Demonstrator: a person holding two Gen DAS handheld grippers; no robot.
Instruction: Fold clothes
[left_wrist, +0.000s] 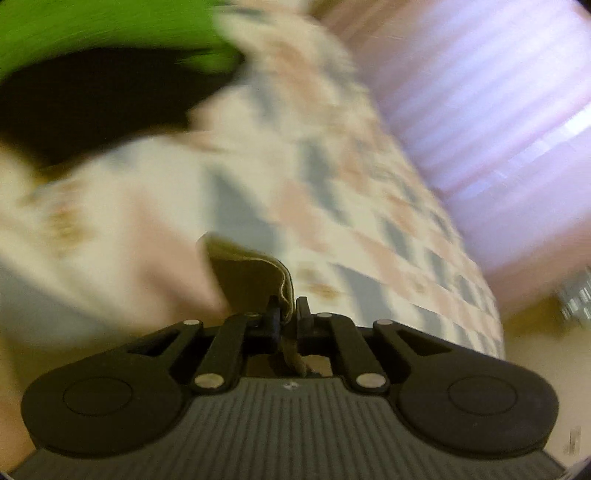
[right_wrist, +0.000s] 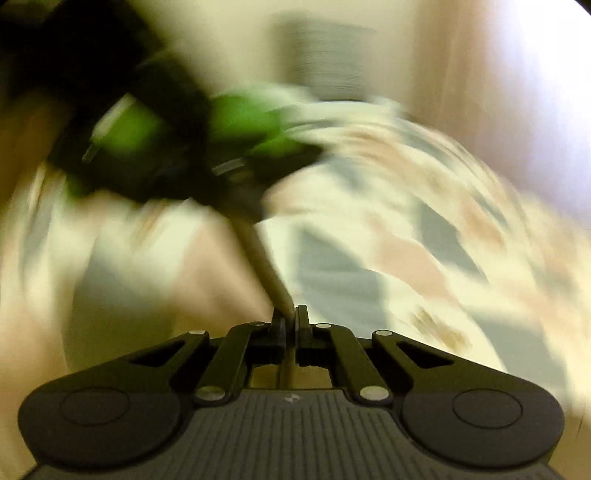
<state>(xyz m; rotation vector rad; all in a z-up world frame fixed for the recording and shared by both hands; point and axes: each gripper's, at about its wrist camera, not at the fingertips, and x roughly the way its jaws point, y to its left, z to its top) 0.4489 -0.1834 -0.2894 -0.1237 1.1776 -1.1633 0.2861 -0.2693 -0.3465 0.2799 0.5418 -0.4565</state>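
A: Both hand-held grippers pinch the olive cloth (left_wrist: 255, 273): your left hand-held gripper (left_wrist: 287, 308) on a bunched edge, your right hand-held gripper (right_wrist: 290, 314) on a taut strip running toward 11 o'clock.

B: It hangs over the patterned bed (left_wrist: 369, 229)?

A: Yes, though blurred. Keep both pinches firm, the edge taut and level.

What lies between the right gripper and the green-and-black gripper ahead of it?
In the right wrist view, a taut band of olive cloth runs from the right gripper up to the blurred other gripper; the patterned bedspread lies beneath.
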